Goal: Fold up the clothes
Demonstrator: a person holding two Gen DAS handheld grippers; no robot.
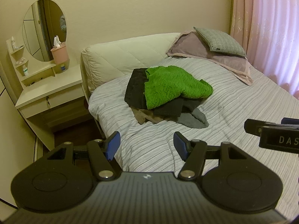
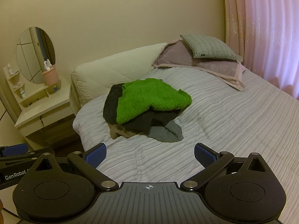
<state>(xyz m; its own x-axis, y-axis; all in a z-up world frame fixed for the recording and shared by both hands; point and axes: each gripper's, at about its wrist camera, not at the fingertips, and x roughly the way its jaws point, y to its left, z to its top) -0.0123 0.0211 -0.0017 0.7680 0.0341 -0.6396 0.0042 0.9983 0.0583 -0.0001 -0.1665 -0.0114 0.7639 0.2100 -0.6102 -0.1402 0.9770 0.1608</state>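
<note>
Clearly soft and light, the bright green chunky-knit sweater [image 1: 173, 85] tops the heap ahead of both released, empty claws, left claw [image 1: 146, 145] and right claw [image 2: 150, 155]; pinching its near hem looks easiest.

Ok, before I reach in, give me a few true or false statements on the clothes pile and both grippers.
1. The green sweater lies on top of the pile. True.
2. The left gripper is shut on a garment. False: it is open and holds nothing.
3. The right gripper is open above the bedspread. True.
4. The pile sits on the nightstand. False: it is on the bed.
5. The grey cushion rests on the mauve pillow. True.
</note>
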